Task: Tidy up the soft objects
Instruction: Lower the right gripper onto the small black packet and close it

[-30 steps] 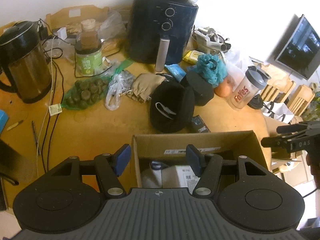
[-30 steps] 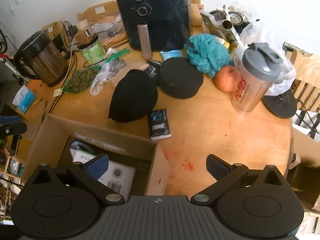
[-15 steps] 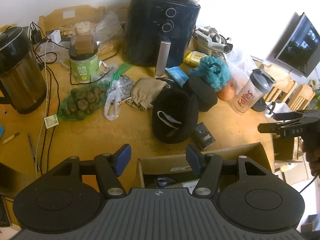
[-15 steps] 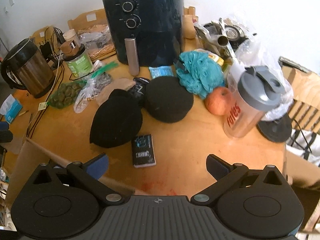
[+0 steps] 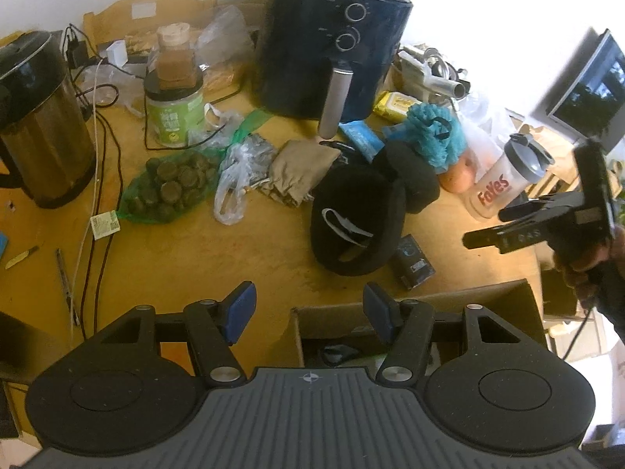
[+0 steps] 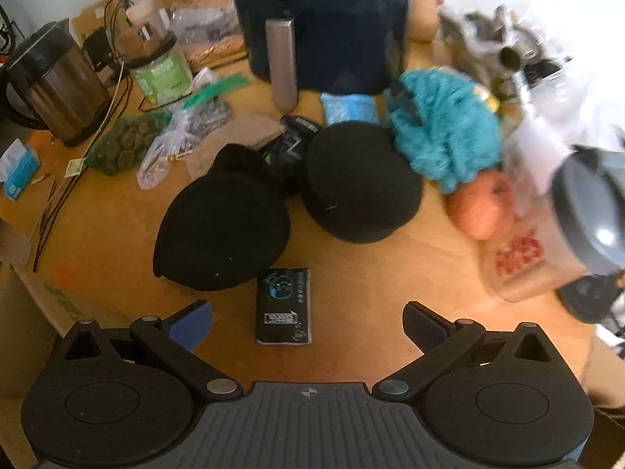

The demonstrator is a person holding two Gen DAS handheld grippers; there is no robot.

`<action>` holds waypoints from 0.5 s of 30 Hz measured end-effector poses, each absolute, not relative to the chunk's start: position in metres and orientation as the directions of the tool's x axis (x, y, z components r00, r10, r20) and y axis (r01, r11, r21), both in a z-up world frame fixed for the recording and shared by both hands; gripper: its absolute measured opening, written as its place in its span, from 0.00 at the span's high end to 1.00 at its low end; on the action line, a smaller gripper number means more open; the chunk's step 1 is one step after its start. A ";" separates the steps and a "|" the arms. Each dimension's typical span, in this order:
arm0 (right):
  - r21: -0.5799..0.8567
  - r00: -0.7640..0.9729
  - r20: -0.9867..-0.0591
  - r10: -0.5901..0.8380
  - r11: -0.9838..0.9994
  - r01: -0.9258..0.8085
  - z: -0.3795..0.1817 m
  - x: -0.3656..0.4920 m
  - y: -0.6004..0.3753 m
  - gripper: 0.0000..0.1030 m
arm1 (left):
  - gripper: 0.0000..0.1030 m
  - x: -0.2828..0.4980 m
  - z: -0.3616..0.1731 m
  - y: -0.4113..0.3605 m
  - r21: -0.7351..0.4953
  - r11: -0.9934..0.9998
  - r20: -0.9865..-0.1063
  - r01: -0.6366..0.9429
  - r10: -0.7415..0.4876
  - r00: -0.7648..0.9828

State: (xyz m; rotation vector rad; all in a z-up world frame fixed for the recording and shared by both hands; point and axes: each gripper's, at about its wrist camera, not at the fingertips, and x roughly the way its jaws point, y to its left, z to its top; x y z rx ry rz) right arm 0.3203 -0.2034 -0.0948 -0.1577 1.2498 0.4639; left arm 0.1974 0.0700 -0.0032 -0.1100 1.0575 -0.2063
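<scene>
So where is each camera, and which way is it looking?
Left wrist: on the left tool, looking down over the brown cardboard box; the right tool and a hand show.
Right wrist: on the right tool, looking down at the small dark packet.
Both see the black knitted hat and dark air fryer.

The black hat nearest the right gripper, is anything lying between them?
Only a small dark packet lies flat on the table just short of the black hat; the right gripper, open and empty, can pass over it.
</scene>
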 end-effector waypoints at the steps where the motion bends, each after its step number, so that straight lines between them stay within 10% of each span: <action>1: 0.145 0.218 -0.941 0.257 0.893 -0.427 -0.101 0.324 -0.201 0.00 | 0.42 0.197 -0.003 0.072 -0.189 0.976 -0.853 0.108 -0.218 0.474; 15: 0.170 0.041 -0.974 0.225 0.830 -0.531 -0.172 0.350 -0.157 0.09 | 0.42 0.181 -0.006 0.096 -0.193 0.981 -0.864 -0.002 -0.169 0.474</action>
